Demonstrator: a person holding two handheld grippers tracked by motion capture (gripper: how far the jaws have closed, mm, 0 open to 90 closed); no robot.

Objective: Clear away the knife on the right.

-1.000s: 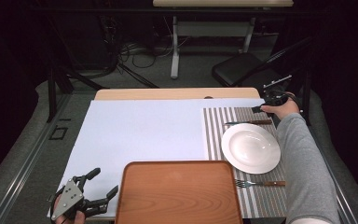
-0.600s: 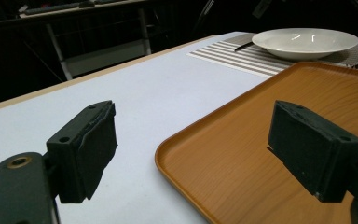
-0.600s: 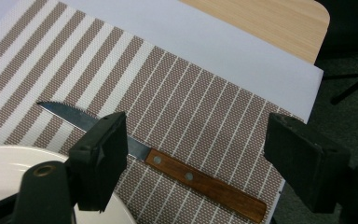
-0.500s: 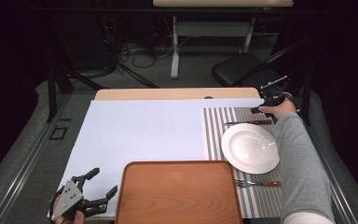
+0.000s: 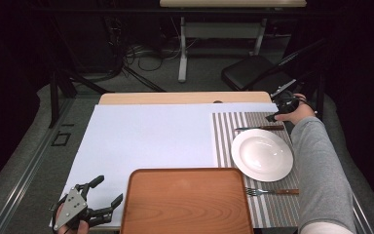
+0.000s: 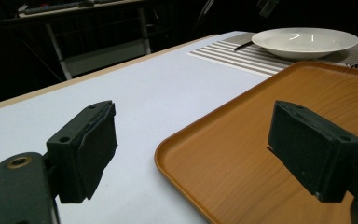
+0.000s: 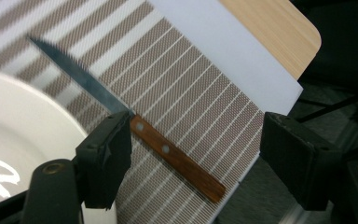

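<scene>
One knife (image 7: 135,126), one fork (image 5: 271,191) and one plate (image 5: 262,154) are seen on one striped mat (image 5: 224,141). The knife lies beyond the plate, between the right gripper (image 7: 193,154) jaws, which have been closing, unclamped. The left gripper (image 6: 205,154) is held apart beside one tray (image 5: 185,204).

Round white ceramic plate (image 7: 23,135) cut off at left and bottom edges in right gripper view; serrated wooden-handled steak knife (image 7: 168,151) partly hidden behind one black jaw. Rectangular brown wooden tray (image 5: 187,202) clipped at bottom of high view
</scene>
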